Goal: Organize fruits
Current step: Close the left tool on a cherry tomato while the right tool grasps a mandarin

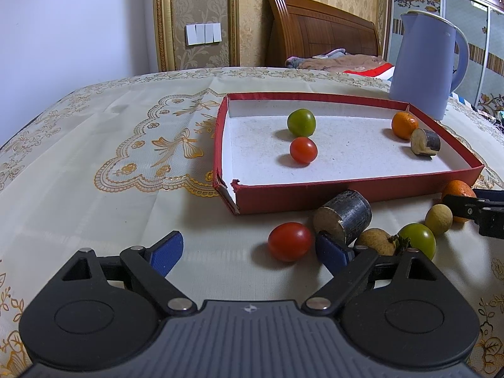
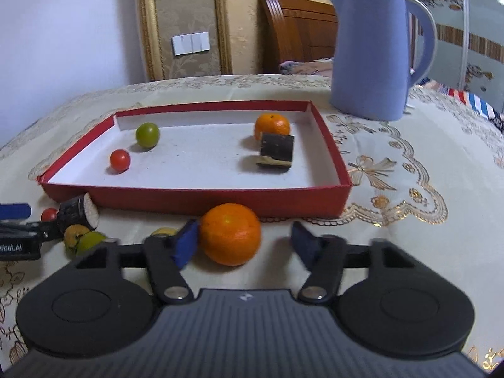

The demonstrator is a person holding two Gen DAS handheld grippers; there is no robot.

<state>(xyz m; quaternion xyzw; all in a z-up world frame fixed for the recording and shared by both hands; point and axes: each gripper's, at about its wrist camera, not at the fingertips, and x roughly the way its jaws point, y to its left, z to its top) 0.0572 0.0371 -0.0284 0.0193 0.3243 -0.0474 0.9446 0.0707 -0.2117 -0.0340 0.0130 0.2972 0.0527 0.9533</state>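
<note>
A red box [image 1: 362, 193] with a white floor holds a green fruit [image 1: 301, 122], a red tomato [image 1: 303, 150], an orange [image 1: 404, 125] and a dark cane piece [image 1: 425, 143]. In front of it lie a red tomato [image 1: 289, 242], a dark cane piece [image 1: 345, 215], two tan longans [image 1: 438, 219], a green fruit [image 1: 417, 241] and an orange [image 2: 231, 233]. My left gripper [image 1: 252, 249] is open, with the tomato just inside its right finger. My right gripper [image 2: 245, 245] is open around the orange: the left pad [image 2: 186, 245] touches it, and the right pad stands apart.
A tall blue kettle [image 2: 371, 53] stands behind the box's right corner. The table wears a cream embroidered cloth [image 1: 126, 157]. A wooden headboard [image 1: 321, 28] and a wall stand beyond the far edge. The left gripper's tip [image 2: 15, 230] shows at the left edge of the right wrist view.
</note>
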